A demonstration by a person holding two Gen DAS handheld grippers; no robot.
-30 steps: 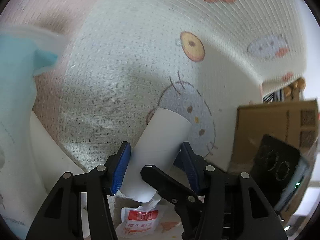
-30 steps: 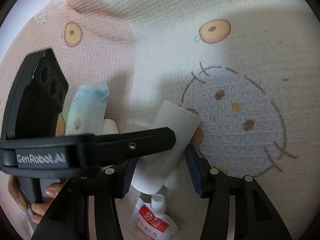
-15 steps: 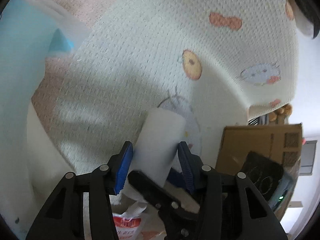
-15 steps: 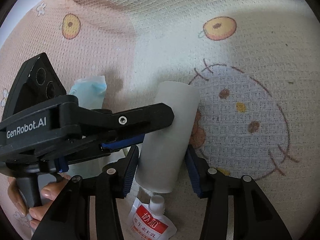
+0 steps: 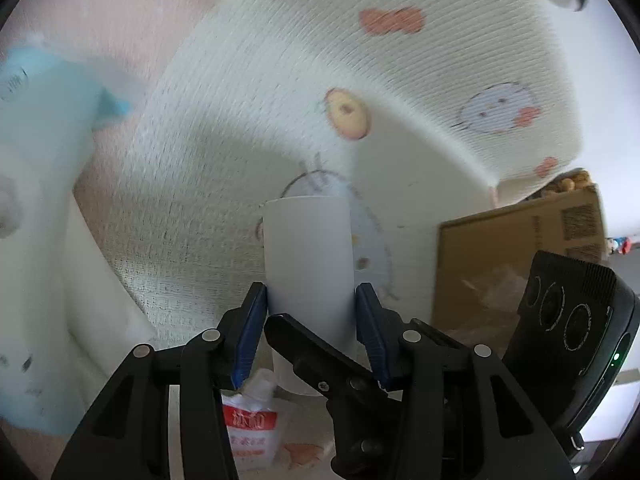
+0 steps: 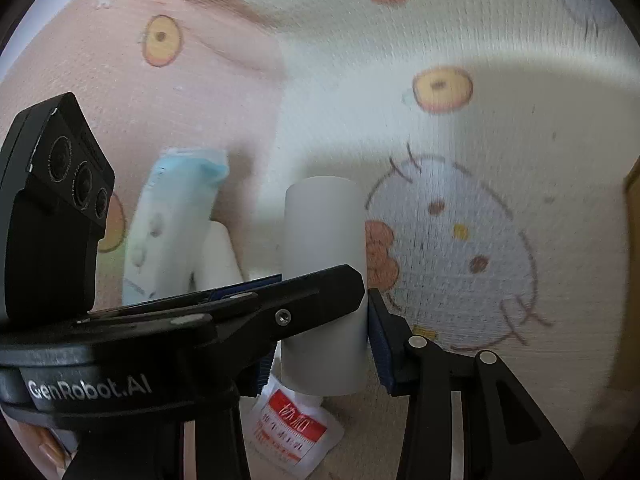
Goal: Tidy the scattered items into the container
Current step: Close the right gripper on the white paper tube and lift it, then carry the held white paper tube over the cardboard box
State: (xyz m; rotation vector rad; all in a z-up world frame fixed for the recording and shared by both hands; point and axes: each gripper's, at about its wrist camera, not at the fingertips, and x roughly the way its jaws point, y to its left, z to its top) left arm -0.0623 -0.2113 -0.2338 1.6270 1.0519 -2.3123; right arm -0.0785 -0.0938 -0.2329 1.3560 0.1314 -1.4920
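A white cylindrical bottle (image 5: 310, 256) stands upright between both pairs of blue pads; it also shows in the right wrist view (image 6: 325, 240). My left gripper (image 5: 311, 332) is shut on its lower body. My right gripper (image 6: 320, 344) grips the same bottle from the crossing side, its left finger hidden behind the left gripper's finger. A small white sachet with a red label (image 5: 252, 428) lies below the bottle on the patterned blanket (image 5: 248, 120); it also shows in the right wrist view (image 6: 296, 436). A light blue and white tube (image 6: 172, 216) lies to the left.
A brown cardboard box (image 5: 520, 256) stands at the right beyond the blanket's edge. The blue tube fills the left side of the left wrist view (image 5: 36, 160). The blanket rises in folds at the back (image 6: 360, 0).
The white bottle has gone from tilted to upright between the pads. Both grippers have closed in on it and lifted slightly; the scene is blurred with motion.
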